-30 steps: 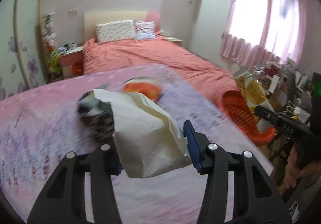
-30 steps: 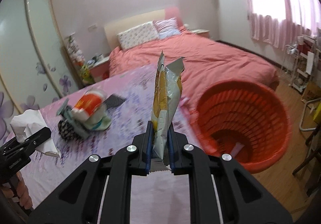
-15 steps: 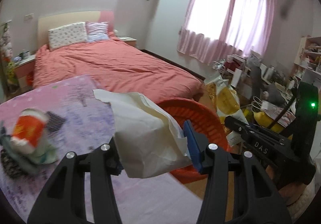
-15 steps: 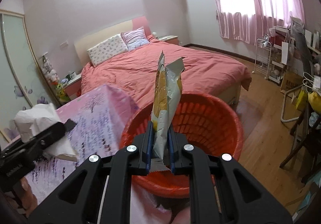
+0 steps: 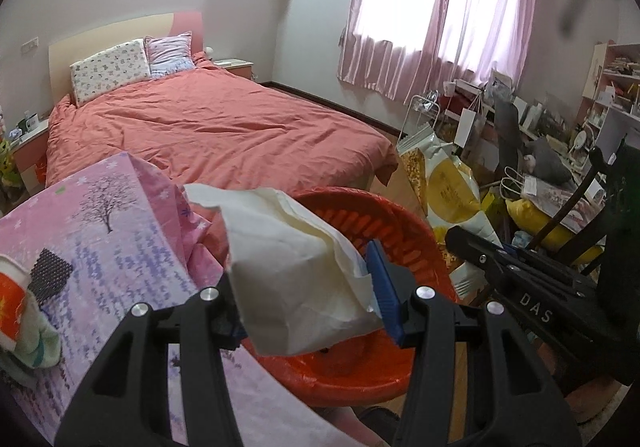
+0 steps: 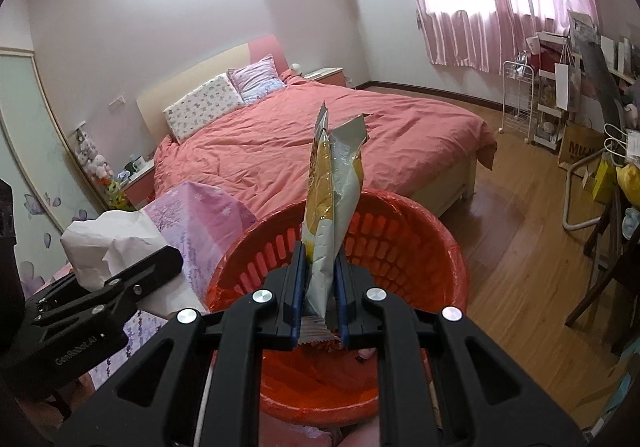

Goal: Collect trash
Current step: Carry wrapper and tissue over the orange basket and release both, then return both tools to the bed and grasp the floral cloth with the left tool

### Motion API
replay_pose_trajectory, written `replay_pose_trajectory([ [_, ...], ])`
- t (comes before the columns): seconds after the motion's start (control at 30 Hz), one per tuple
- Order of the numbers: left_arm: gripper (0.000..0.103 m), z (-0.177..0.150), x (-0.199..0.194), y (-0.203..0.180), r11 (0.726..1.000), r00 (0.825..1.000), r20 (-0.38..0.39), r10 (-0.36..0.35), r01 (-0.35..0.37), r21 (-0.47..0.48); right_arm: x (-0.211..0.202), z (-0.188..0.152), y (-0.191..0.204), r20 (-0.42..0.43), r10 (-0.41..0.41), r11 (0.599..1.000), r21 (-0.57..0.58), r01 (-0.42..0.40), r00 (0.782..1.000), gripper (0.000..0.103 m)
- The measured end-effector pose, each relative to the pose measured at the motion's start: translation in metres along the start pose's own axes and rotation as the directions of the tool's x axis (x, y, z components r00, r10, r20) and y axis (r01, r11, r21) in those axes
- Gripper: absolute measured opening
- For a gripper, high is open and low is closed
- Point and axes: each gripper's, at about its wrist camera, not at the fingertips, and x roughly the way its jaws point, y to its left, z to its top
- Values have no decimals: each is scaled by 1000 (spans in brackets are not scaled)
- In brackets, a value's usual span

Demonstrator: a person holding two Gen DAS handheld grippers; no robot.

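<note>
My left gripper is shut on a crumpled white paper tissue and holds it over the near rim of the red trash basket. My right gripper is shut on a yellow and silver snack wrapper, which stands upright above the same basket. The right gripper with the wrapper also shows in the left wrist view, just right of the basket. The left gripper with the tissue shows at the left of the right wrist view.
A table with a pink and purple floral cloth lies left of the basket, with a red and white cup and a black mesh piece on it. A bed with a red cover stands behind. Cluttered shelves fill the right.
Both grippers have swung right from the table to the red basket, carrying the tissue and the wrapper. Both now hang over the basket's opening.
</note>
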Motion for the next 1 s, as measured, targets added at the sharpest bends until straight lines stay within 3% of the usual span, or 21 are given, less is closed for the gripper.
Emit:
replay_pose_trajectory([
  [0.23, 53, 2, 30, -2, 1000, 998, -65, 21, -20, 5, 11, 2, -10, -28, -5, 999, 37, 6, 1000, 14],
  [0.3, 63, 3, 36, -1, 1000, 996, -80, 27, -28, -10, 16, 2, -11, -45, -5, 999, 36, 6, 999, 17],
  [0.4, 74, 3, 40, 5, 999, 995, -92, 34, -37, -32, 19, 2, -14, -56, -10, 1000, 27, 12, 998, 23],
  [0.53, 76, 2, 40, 15, 997, 994, -99, 49, -54, -55, 17, 2, -19, -62, -25, 999, 32, 27, 998, 35],
  [0.67, 77, 0, 26, 26, 995, 993, -89, 74, -79, -62, 11, 3, -18, -45, -36, 999, 34, 38, 998, 51],
  [0.87, 81, -9, -7, 46, 983, 982, -71, 173, -177, -53, -1, 3, -2, -20, -43, 999, -2, 43, 999, 52],
  [1.0, 81, -24, -41, 73, 965, 966, -63, 251, -255, -59, -8, 0, 22, -2, -29, 998, -54, 29, 1000, 53],
])
